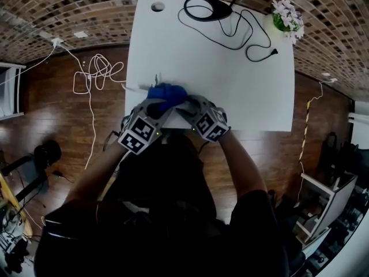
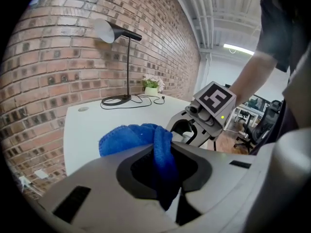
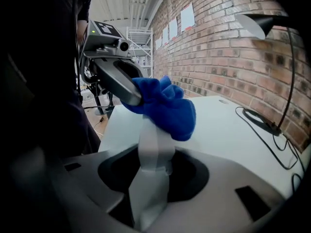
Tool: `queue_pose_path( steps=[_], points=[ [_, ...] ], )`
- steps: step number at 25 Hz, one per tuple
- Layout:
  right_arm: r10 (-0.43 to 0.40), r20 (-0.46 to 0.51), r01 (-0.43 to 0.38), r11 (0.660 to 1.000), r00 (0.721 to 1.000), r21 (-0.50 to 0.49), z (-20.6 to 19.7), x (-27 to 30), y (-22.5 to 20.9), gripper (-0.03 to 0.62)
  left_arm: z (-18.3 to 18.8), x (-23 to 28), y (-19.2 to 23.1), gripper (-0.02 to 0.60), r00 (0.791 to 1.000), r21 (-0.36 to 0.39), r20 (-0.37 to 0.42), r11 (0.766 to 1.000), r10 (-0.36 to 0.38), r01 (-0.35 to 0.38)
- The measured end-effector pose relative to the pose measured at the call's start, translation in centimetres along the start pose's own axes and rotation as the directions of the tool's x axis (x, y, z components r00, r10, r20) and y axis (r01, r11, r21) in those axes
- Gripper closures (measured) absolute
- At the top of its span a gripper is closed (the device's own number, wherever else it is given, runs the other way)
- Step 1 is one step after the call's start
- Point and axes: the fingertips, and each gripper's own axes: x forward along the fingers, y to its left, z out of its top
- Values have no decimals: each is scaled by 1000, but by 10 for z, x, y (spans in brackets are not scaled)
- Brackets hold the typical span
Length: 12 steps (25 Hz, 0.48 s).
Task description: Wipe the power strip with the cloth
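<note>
In the right gripper view a white power strip (image 3: pixel 154 147) runs away from me between the jaws of my right gripper (image 3: pixel 153 165), which is shut on its near end. A bunched blue cloth (image 3: pixel 167 107) covers the strip's far end. My left gripper (image 3: pixel 121 84) comes in from the left, shut on that cloth. In the left gripper view the cloth (image 2: pixel 141 137) fills the left gripper (image 2: pixel 163 154). In the head view both grippers meet at the table's near edge, left gripper (image 1: pixel 157 105) and right gripper (image 1: pixel 188 108), with the cloth (image 1: pixel 166 93) between them. The strip is mostly hidden there.
The white table (image 1: pixel 230 85) carries a black desk lamp base (image 1: pixel 207 7) with its looping cord (image 1: pixel 248 39) and a small flower pot (image 1: pixel 286 17) at the far right corner. A white cable (image 1: pixel 95 71) trails off the table's left edge onto the wooden floor.
</note>
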Motion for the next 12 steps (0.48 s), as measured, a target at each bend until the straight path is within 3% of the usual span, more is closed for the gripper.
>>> queue_pose_path(
  steps=[12],
  points=[
    [-16,3,16,1000,1000,-8,-2,-4,-1,428,-15,-29,51,522,993,-148,-27,982,117,-120]
  ],
)
